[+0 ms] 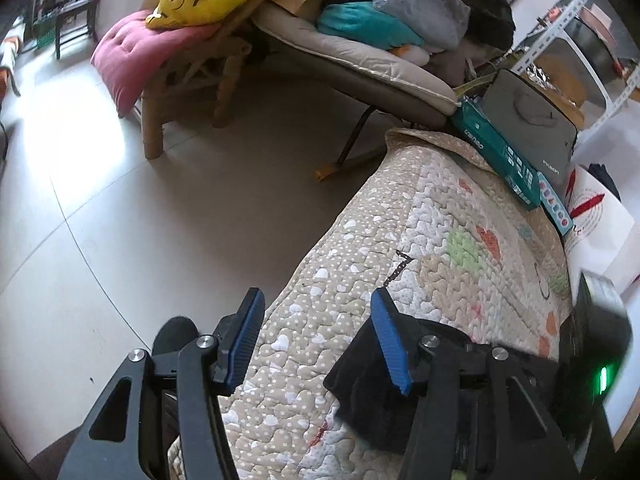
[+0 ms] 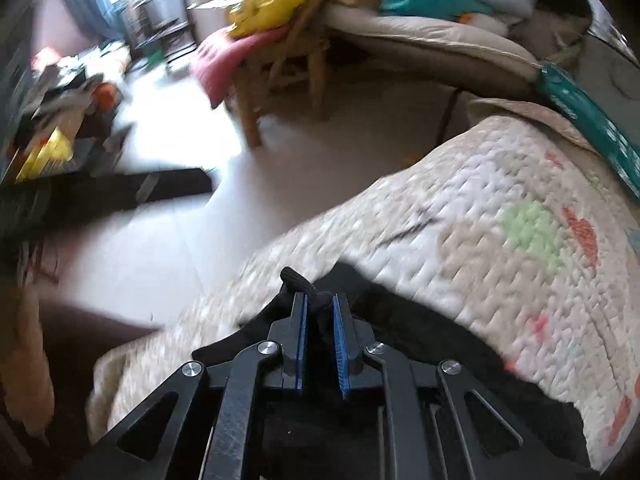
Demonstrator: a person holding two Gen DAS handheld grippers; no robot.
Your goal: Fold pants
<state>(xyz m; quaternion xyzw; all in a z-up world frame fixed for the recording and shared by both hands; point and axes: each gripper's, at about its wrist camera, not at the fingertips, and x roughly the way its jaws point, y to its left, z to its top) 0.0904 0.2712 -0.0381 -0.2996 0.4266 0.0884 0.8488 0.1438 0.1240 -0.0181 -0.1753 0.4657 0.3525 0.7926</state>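
The black pants (image 2: 400,320) lie on the patterned quilt (image 2: 500,240), at its near edge below your hands; in the left wrist view a dark corner of them (image 1: 368,392) shows beside the right-hand blue pad. Your right gripper (image 2: 320,312) has its jaws drawn nearly together, pinching a bunched fold of the black fabric that sticks up between the blue pads (image 2: 301,344). Your left gripper (image 1: 316,336) stands about half open above the quilt, nothing between its pads (image 1: 244,340). Beyond the quilt: a teal box (image 1: 496,156), a padded lounge chair (image 1: 360,68) heaped with cushions, a pink cushion (image 1: 132,60), and pale floor tiles (image 1: 120,220).
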